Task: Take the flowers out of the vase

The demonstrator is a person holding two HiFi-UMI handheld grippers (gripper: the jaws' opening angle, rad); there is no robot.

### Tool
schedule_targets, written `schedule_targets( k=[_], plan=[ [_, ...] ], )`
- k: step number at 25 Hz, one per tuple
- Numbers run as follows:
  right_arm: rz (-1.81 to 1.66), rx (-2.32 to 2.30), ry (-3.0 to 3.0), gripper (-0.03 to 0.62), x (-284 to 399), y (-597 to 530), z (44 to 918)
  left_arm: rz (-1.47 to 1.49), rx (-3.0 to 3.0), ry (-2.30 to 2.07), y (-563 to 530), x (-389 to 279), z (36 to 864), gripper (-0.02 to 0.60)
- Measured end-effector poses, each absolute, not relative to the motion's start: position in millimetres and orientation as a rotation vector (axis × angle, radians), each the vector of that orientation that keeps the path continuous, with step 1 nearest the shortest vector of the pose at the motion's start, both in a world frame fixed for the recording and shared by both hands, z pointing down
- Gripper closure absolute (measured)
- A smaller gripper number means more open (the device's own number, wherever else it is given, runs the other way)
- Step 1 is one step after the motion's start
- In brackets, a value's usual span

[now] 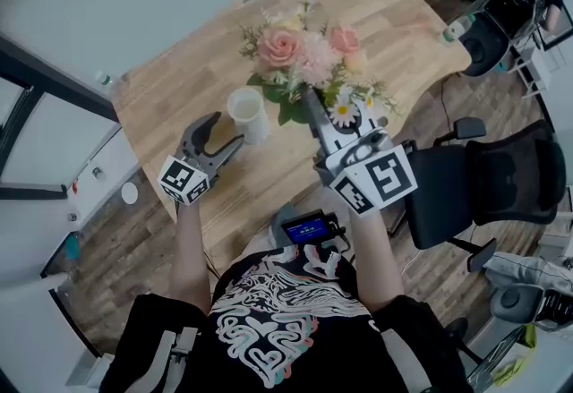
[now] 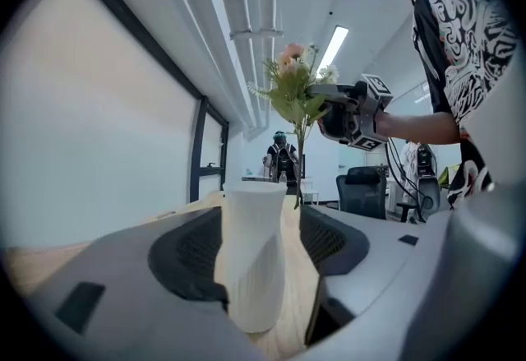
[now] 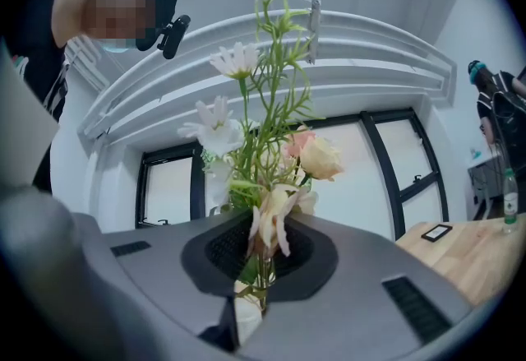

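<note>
Right gripper (image 1: 313, 109) fingers pinch shut on the stems of the pink-and-white flower bunch (image 1: 300, 55), clear of the white ribbed vase (image 1: 248, 114) between the left gripper's (image 1: 227, 132) wide-open fingers; best keep the pinch firm.

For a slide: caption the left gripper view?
Open left hand-held gripper at the white vase; right hand-held gripper holds the flowers aloft.

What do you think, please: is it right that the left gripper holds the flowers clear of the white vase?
Not quite: the right gripper holds the flowers clear of the white vase. The right gripper view shows its jaws shut on the stems; the left gripper only has the vase between its open jaws.
</note>
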State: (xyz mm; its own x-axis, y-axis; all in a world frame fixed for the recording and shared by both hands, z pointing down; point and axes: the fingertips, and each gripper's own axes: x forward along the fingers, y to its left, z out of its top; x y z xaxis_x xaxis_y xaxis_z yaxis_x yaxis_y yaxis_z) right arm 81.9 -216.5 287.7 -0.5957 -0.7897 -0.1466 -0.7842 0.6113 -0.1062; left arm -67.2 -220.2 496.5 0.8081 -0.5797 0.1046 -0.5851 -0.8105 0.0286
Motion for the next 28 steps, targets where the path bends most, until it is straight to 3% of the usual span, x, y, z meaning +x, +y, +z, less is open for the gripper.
schedule_targets(
  k=[1, 3, 6, 28],
  plan=[
    [-0.063, -1.319, 2.656, 0.563, 84, -216, 294, 0.144, 2.931, -0.955, -218, -68, 498, 0.319],
    [-0.098, -1.337, 2.656, 0.563, 87, -215, 306, 0.162, 2.934, -0.986, -215, -71, 502, 0.353],
    [-0.172, -1.364, 2.647, 0.563, 90, -218, 326, 0.194, 2.929, -1.049, -215, -79, 507, 0.578],
    [-0.967, -1.5, 2.523, 0.563, 102, -223, 531, 0.239, 2.805, -1.02, -188, -73, 556, 0.578]
  ],
)
